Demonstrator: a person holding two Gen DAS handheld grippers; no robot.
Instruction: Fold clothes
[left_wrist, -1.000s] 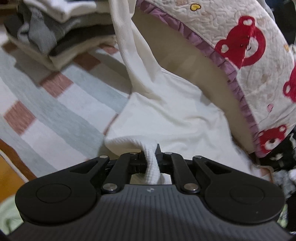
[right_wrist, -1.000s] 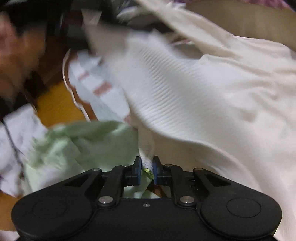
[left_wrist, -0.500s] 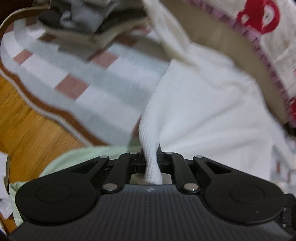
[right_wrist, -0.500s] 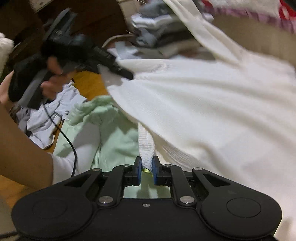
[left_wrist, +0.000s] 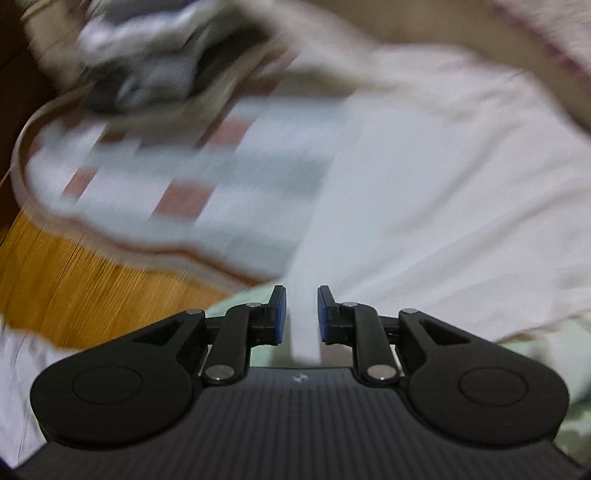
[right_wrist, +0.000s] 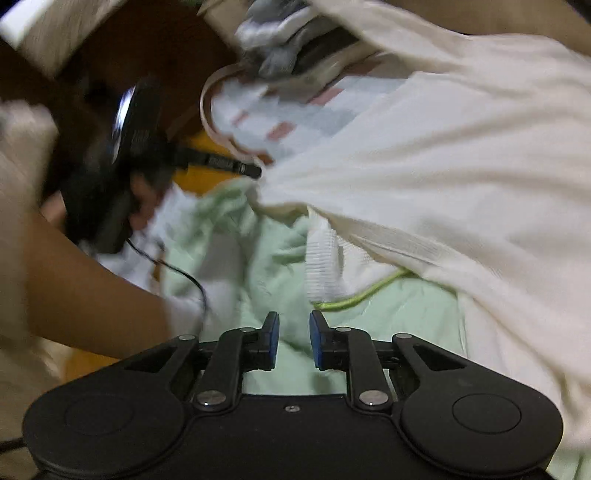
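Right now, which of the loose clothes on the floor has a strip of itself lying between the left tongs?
The white sweater. Its ribbed strip runs between the opening left tongs, not pinched. The pale green garment lies underneath, and the folded pile sits farther back.

Your right gripper (right_wrist: 293, 339) has its jaws opening with nothing between them; just past the tips hangs the white sweater's (right_wrist: 461, 177) ribbed hem, over a green garment (right_wrist: 277, 258); at left your left gripper (right_wrist: 255, 170) touches the sweater's edge, blurred.

Two grippers (left_wrist: 301, 310) (right_wrist: 293, 339), one cream sweater (left_wrist: 443, 192), one green garment (right_wrist: 280, 258), one checked rug (left_wrist: 207, 177).
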